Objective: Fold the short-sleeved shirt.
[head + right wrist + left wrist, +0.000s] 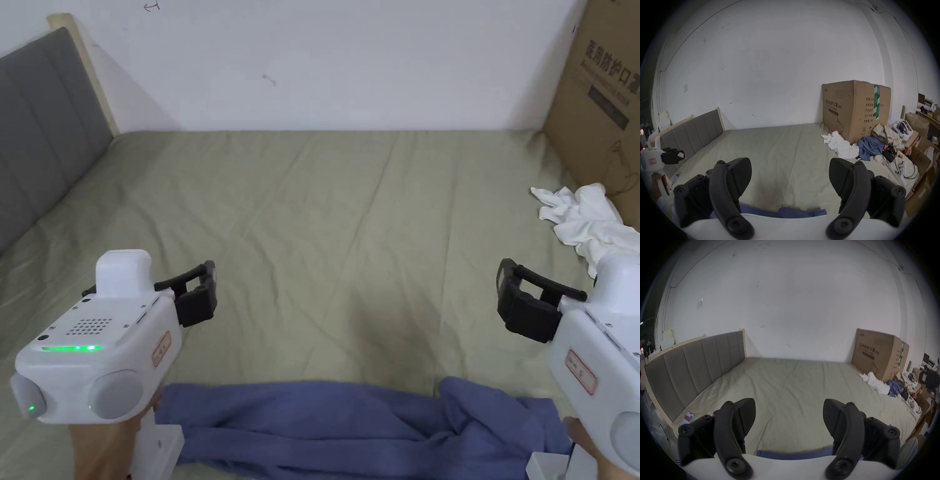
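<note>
I am holding my left claw point(199, 292) at about 8 o'clock in the head view and my right claw point(515, 300) at about 4 o'clock, both lifted above the bed point(325, 237) and pointing toward the white wall point(325, 62). Both claws are standing wide apart, with nothing between the jaws of either one (each gripper view is showing bare olive sheet in the gap). The blue short-sleeved shirt point(350, 428) is lying rumpled in a long band at 6 o'clock, along the near edge of the bed, below and between my two claws and touching neither. A white crumpled cloth point(587, 222) is resting at 3 o'clock, just beside a cardboard box point(603, 106) that is standing at 2 o'clock. The grey padded headboard point(44, 125) is running along 10 o'clock. In the right gripper view a blue garment point(870, 147) is lying beside the white cloth.
</note>
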